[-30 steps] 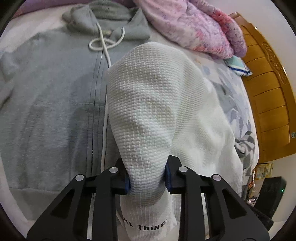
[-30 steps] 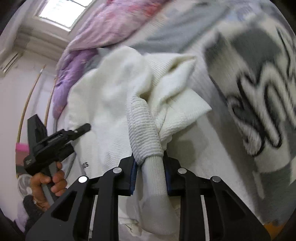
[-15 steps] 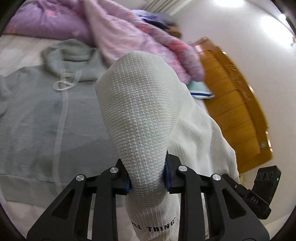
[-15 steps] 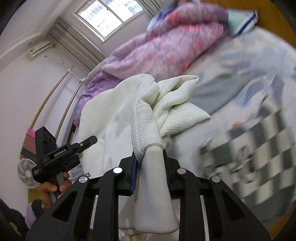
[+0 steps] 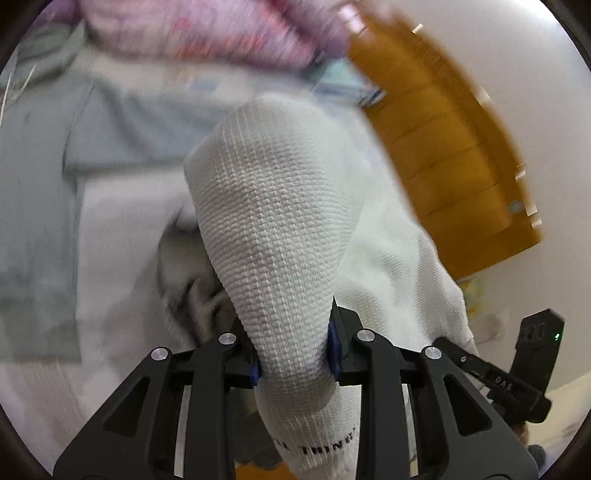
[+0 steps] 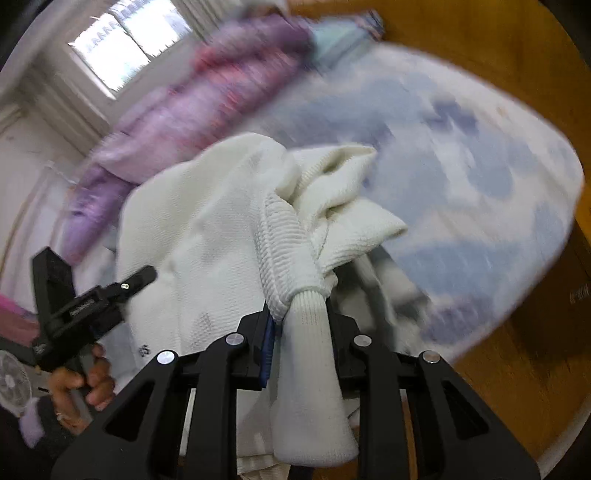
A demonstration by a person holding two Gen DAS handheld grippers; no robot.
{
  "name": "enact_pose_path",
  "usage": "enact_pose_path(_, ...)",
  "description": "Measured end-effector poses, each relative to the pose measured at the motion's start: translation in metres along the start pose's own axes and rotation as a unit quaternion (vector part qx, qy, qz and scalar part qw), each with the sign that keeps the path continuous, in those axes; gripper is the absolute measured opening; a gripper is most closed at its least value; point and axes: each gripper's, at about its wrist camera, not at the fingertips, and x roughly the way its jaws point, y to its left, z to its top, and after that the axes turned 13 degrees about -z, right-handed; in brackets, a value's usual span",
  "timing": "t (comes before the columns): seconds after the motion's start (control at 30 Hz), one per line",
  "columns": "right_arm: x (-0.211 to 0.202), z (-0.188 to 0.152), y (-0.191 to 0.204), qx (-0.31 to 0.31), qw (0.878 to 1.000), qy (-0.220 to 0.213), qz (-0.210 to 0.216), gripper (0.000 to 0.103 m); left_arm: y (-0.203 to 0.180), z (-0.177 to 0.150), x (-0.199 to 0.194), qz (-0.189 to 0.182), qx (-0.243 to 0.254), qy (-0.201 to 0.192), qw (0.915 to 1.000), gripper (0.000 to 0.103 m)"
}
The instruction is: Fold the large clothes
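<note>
White waffle-knit sweater [image 5: 280, 236], lifted above bed [image 6: 480, 166]: left tool [image 5: 293, 363] pinching its hem, right tool [image 6: 301, 325] pinching its ribbed cuff. Handling advice: keep both grips level, fabric taut, before laying flat.

Behind the white sweater [image 5: 280, 221], the grey hoodie [image 5: 33, 184], pink quilt [image 5: 207, 33] and wooden headboard [image 5: 450, 155] smear into blur. The sweater's printed lettering [image 5: 325, 445] is half hidden by folds, and the bed [image 6: 461, 155] beyond it is blurred too.

Ahead of the gripper: pink-purple quilt [image 6: 192, 122], wooden headboard [image 5: 450, 147], window [image 6: 125, 44]; a fan [image 6: 14, 380] at far left.
</note>
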Motion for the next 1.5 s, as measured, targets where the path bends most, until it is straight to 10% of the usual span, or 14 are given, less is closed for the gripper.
enact_pose_path(0.43,0.069,-0.019,-0.025,0.069,0.993,0.091,-0.037,0.029,0.03,-0.006,0.012,0.052,-0.033,0.021,0.9979,0.068)
enact_pose_path(0.6,0.046,-0.013,0.015,-0.053,0.977,0.089,-0.185,0.056,0.045,-0.003,-0.014,0.04,-0.073,0.02,0.9963,0.083)
enact_pose_path(0.83,0.017,-0.019,0.076,-0.178,0.921,0.043,-0.343,0.068,0.051,-0.006,-0.071,0.045,-0.078,-0.013,0.9958,0.085)
enact_pose_path(1.2,-0.009,-0.019,0.184,-0.175,0.968,-0.011,-0.18,0.069,0.123,-0.016,-0.191,0.192,-0.103,-0.091,0.9716,0.086)
enact_pose_path(1.5,-0.007,-0.084,0.298,-0.23,0.97,-0.032,-0.071,0.07,0.163,-0.052,-0.282,0.253,-0.087,-0.151,0.9516,0.088)
